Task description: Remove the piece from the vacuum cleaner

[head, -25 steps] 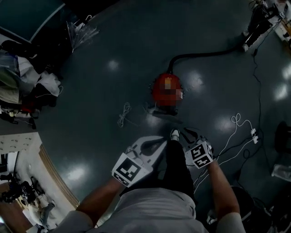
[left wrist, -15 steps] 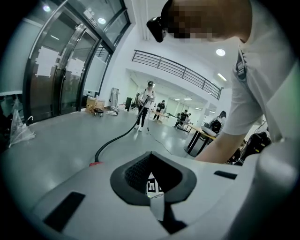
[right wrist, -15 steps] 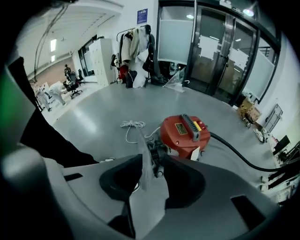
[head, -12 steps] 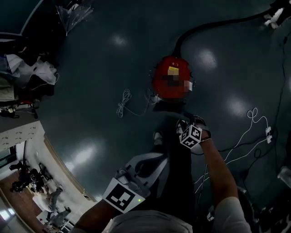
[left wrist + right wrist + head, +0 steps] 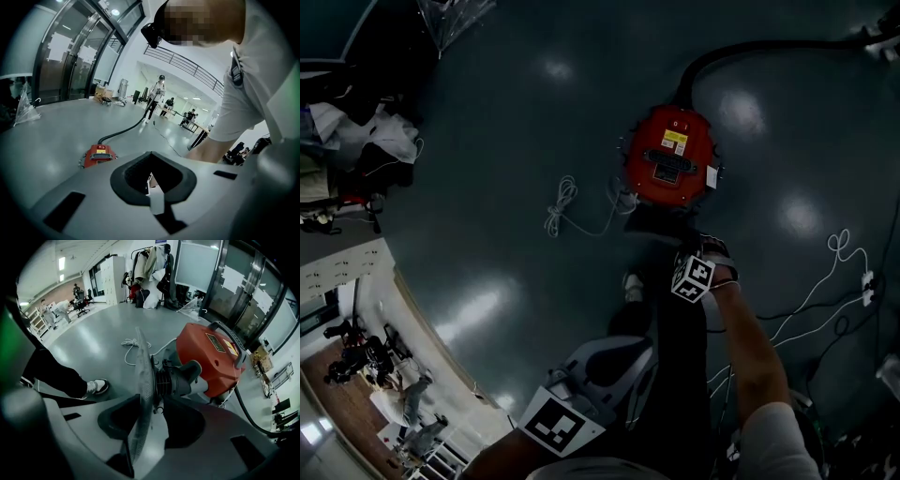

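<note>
Right gripper view: jaws of the right gripper (image 5: 152, 405) are opening astride the flat grey mesh disc (image 5: 143, 373), still sitting on the red plastic vacuum cleaner (image 5: 211, 357).

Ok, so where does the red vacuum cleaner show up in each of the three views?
Head view: the vacuum cleaner sits on the floor, upper right of centre.
Left gripper view: the vacuum cleaner is small, left of centre.
Right gripper view: the vacuum cleaner is large and close, right of centre.
Shared landmark: the black hose leaving the cleaner's body.
</note>
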`<state>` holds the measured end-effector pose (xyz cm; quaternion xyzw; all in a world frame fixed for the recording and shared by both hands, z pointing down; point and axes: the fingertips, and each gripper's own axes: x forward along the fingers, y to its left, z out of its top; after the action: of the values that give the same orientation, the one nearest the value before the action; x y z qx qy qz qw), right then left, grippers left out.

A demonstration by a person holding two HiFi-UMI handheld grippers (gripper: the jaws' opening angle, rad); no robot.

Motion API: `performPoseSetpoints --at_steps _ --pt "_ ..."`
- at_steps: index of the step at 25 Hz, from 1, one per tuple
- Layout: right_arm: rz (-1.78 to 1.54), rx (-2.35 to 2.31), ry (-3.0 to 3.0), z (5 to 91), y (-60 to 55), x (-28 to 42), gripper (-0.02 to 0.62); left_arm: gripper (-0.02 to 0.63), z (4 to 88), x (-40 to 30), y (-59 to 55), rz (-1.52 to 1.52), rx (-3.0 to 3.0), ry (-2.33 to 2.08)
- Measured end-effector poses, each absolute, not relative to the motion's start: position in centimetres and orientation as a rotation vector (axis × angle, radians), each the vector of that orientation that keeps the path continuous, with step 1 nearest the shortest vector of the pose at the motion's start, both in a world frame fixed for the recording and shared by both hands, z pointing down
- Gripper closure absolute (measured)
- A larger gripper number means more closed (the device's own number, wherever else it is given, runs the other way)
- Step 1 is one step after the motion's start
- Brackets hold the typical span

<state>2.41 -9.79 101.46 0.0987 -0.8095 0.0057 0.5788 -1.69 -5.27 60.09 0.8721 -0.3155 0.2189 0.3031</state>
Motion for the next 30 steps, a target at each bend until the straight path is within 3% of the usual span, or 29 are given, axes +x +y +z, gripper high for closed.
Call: performPoseSetpoints --at_steps 9,30 --pt "-0.076 0.191 -1.873 102.7 -9.2 2.1 0.552 0.601 61.1 -2.9 -5.4 0.473 2.249 -0.917" --pt "0.085 0.102 -1.86 101.9 -3.0 0.4 0.557 0.601 61.0 -5.4 -4.3 0.425 2.245 -0.919"
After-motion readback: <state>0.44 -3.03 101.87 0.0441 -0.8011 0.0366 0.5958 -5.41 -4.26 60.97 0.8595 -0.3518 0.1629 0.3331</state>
